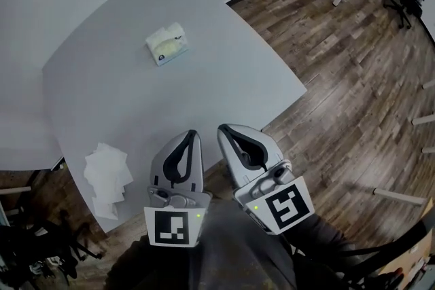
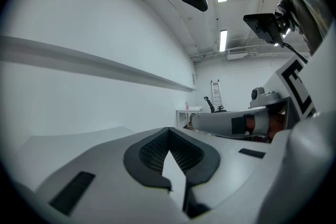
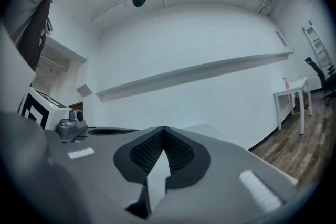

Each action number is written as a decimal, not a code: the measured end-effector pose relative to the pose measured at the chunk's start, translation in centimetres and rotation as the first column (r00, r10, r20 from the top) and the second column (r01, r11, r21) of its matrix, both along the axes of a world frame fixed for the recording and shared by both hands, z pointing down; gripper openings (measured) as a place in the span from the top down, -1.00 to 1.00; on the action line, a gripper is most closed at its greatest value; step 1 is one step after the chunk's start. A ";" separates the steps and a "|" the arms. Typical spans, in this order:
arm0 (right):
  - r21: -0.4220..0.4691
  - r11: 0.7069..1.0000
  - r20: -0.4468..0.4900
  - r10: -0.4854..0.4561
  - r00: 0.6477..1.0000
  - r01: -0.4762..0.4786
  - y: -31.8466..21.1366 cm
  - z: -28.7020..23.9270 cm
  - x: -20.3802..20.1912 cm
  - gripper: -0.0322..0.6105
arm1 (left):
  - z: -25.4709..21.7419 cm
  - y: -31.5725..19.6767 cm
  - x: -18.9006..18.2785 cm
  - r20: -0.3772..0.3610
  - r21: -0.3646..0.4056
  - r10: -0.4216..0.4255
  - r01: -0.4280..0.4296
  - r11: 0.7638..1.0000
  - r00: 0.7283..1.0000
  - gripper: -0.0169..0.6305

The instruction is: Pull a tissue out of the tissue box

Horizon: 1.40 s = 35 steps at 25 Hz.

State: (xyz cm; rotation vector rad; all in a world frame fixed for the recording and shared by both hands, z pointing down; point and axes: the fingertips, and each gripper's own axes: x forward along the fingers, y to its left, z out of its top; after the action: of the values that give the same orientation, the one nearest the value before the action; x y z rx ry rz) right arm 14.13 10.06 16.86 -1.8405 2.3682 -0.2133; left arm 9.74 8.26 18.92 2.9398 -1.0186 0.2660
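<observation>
Only the head view shows me the tissue box [image 1: 166,44]. It's at 11 o'clock on the grey table [image 1: 224,64], well apart from both grippers. Loose tissues [image 1: 107,176] lie at 9 o'clock by the table edge. The gripper views give just wall and ceiling, plus a white desk [image 3: 292,95] at 3 o'clock in the right one. Left gripper [image 1: 192,134] and right gripper [image 1: 223,128] are side by side close to the person, roughly level, pointing toward 12. Both have jaws closed tip to tip, with nothing between them.
</observation>
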 end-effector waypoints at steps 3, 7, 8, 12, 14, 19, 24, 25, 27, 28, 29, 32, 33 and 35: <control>-0.007 0.998 -0.006 -0.070 0.998 0.070 -2.3 -0.4 1.3 0.89 | -0.9 -2.2 1.3 -0.001 0.010 -0.066 0.066 0.998 0.998 0.95; -0.033 0.991 -0.022 -0.128 0.992 0.127 -5.2 -0.1 2.2 0.89 | -1.9 -4.8 1.5 -0.006 0.032 -0.143 0.143 0.989 0.990 0.95; -0.035 0.990 -0.023 -0.139 0.990 0.138 -6.0 0.0 2.2 0.89 | -1.9 -5.5 1.4 -0.004 0.039 -0.157 0.157 0.987 0.988 0.95; -0.059 0.980 -0.028 -0.191 0.981 0.189 -9.2 0.9 2.2 0.89 | -1.2 -8.1 1.1 -0.003 0.030 -0.211 0.211 0.977 0.977 0.95; -0.075 0.975 -0.030 -0.213 0.977 0.210 -11.0 1.6 2.0 0.89 | -0.5 -9.7 1.1 -0.005 0.018 -0.228 0.228 0.973 0.974 0.95; -0.118 0.963 -0.029 -0.247 0.969 0.242 -15.8 3.8 1.7 0.89 | 1.9 -14.3 1.3 -0.009 -0.028 -0.241 0.241 0.970 0.970 0.95; -0.156 0.948 -0.012 -0.282 0.959 0.277 -20.7 5.6 1.5 0.89 | 4.3 -19.3 1.8 -0.012 -0.083 -0.246 0.245 0.966 0.969 0.95; -0.160 0.946 -0.005 -0.286 0.958 0.281 -21.6 5.9 1.4 0.89 | 4.7 -20.2 1.8 -0.011 -0.094 -0.248 0.246 0.965 0.969 0.95; -0.156 0.946 0.005 -0.287 0.958 0.284 -23.0 6.2 1.4 0.89 | 5.5 -21.7 1.9 -0.007 -0.110 -0.249 0.247 0.963 0.968 0.95; -0.152 0.947 0.007 -0.286 0.958 0.284 -23.6 6.2 1.5 0.89 | 5.7 -22.3 1.9 -0.005 -0.117 -0.250 0.248 0.962 0.968 0.95; -0.148 0.948 0.009 -0.285 0.959 0.283 -24.1 6.2 1.8 0.89 | 5.9 -22.8 2.0 -0.004 -0.124 -0.254 0.252 0.960 0.967 0.95; -0.134 0.952 0.004 -0.277 0.961 0.274 -25.8 5.7 2.7 0.89 | 6.2 -24.2 2.1 0.008 -0.127 -0.273 0.272 0.954 0.962 0.95; -0.128 0.953 -0.005 -0.276 0.961 0.274 -26.4 5.6 3.0 0.89 | 6.3 -24.7 2.2 0.011 -0.120 -0.277 0.277 0.953 0.961 0.95; -0.105 0.954 -0.019 -0.285 0.958 0.282 -27.5 5.3 3.3 0.89 | 6.8 -25.6 2.4 0.014 -0.122 -0.285 0.285 0.951 0.958 0.95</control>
State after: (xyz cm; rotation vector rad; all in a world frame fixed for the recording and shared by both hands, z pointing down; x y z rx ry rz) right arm 17.45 -17.48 22.20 -1.5445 2.6866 -0.3397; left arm 12.18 -17.32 25.70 2.6390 -1.3538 0.3027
